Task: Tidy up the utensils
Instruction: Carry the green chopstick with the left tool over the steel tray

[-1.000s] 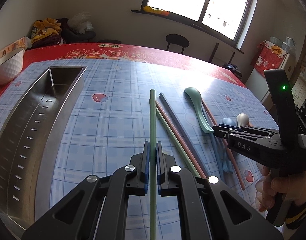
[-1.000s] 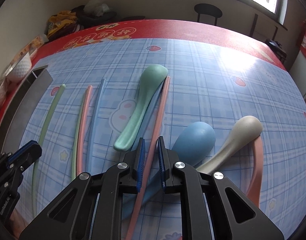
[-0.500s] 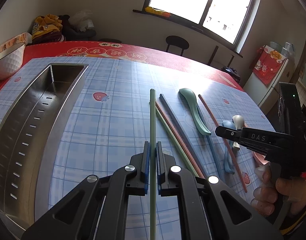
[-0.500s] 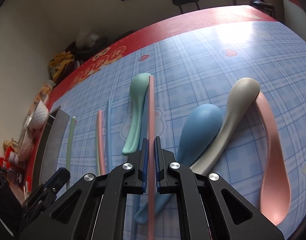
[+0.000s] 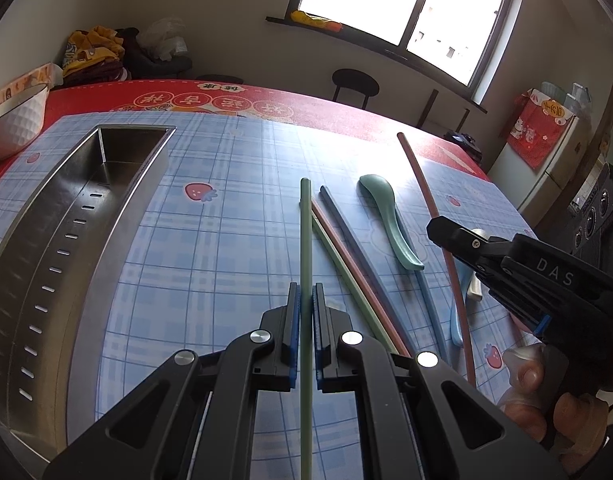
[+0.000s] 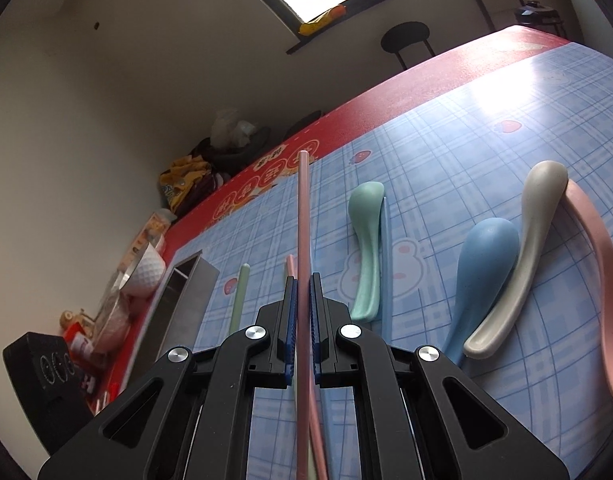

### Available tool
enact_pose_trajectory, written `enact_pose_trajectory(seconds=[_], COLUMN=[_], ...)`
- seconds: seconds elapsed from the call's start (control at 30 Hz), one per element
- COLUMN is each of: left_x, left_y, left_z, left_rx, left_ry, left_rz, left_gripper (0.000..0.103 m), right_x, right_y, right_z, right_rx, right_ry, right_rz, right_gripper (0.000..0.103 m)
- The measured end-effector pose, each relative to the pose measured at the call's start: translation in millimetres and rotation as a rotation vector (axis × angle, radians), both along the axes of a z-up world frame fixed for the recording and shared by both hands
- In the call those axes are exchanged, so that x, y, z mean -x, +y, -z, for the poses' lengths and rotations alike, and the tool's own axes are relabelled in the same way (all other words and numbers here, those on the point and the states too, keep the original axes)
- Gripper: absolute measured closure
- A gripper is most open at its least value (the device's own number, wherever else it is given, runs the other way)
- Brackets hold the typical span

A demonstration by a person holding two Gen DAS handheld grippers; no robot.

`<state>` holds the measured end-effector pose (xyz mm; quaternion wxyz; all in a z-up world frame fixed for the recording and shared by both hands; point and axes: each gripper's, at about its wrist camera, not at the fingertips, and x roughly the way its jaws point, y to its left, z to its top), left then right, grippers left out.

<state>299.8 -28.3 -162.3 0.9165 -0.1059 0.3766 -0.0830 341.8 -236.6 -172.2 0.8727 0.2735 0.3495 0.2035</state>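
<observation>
Left wrist view is showing the left gripper (image 5: pixel 305 330) nearest the lens, its jaws pressing closed on a green chopstick (image 5: pixel 305 240) whose far length is lying on the blue checked mat (image 5: pixel 234 208). To the right, the right gripper (image 5: pixel 446 236), carried in a person's hand (image 5: pixel 546 396), is clamping a pink chopstick (image 5: pixel 428 196) and holding it tilted off the table, its far tip pointing toward the window side. Between the two tools a second green chopstick (image 5: pixel 346 272), a second pink chopstick (image 5: pixel 358 272) and a dark blue chopstick (image 5: pixel 346 220) are lying loose, touching near their far ends, with a green spoon (image 5: pixel 386 216) just beside them. The right wrist view is confirming the closed grip on the pink stick and is showing a blue spoon (image 6: pixel 482 268), a grey spoon (image 6: pixel 522 248) and a pink spoon (image 6: pixel 602 272) overlapping on the right. On the left, running from near to far, the steel tray (image 5: pixel 78 240) is standing with nothing visible inside it. In my judgement the sorting is only beginning: two sticks are being held, nothing is yet stowed, and the remaining chopsticks and four spoons are awaiting collection. A white bowl (image 5: pixel 14 120) is sitting at the far left.
</observation>
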Motion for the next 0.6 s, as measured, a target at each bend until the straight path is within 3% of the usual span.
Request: enact_pose_trajectory(seconds=[0.13, 0.3, 0.6], left_x=[0, 3, 21], left_y=[4, 11, 39], left_z=[-1, -6, -59], left_rx=[0.011, 0.060, 0.064], left_ry=[0.000, 0.018, -0.030], left_rz=[-0.008, -0.001, 0.030], left_gripper=[0.097, 0.097, 0.097], right_x=[-3, 5, 4], right_y=[-4, 0, -5], right_z=[12, 6, 12], right_rx=[-0.040, -0.021, -0.047], right_ry=[0.044, 0.004, 0.024], right_rz=[-0.024, -0.035, -0.029], right_gripper=[0.097, 0.097, 0.097])
